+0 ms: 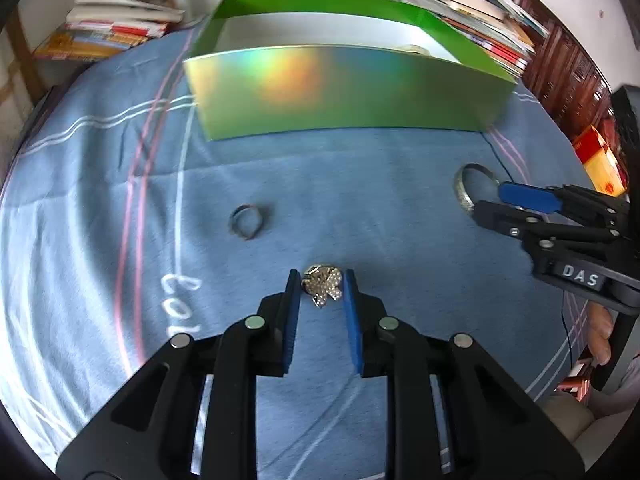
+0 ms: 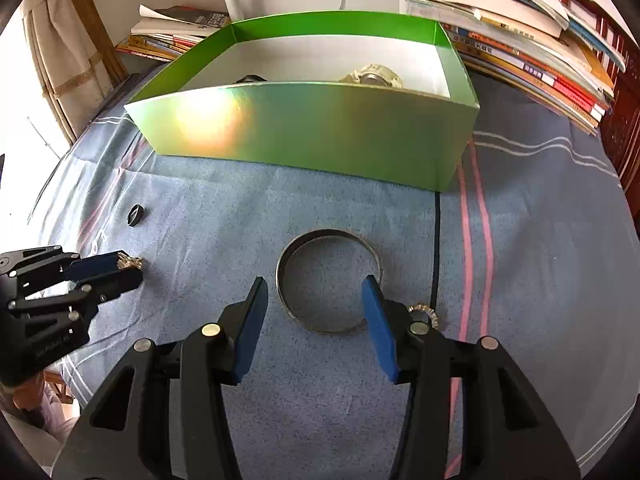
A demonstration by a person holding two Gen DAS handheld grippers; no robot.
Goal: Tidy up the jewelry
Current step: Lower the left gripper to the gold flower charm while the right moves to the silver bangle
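Observation:
A sparkly flower-shaped ring (image 1: pixel 323 286) lies on the blue cloth between the blue pads of my left gripper (image 1: pixel 322 280), which is shut on it. The right wrist view shows the same gripper (image 2: pixel 130 266) low at the left with the sparkly ring (image 2: pixel 132 262) at its tips. My right gripper (image 2: pixel 314 294) hangs open over a silver bangle (image 2: pixel 328 233) lying flat; its right pad is above the bangle's right rim, its left pad just outside the left rim. From the left wrist view the right gripper (image 1: pixel 490 202) sits at the bangle (image 1: pixel 460 190).
A shiny green box (image 2: pixel 312 128) stands open behind, holding a pale piece (image 2: pixel 374 74) and a dark one (image 2: pixel 250 79). A small dark ring (image 1: pixel 246 222) lies on the cloth (image 2: pixel 200 220); a small sparkly ring (image 2: pixel 426 312) is beside my right finger. Book stacks (image 2: pixel 540 52) line the back.

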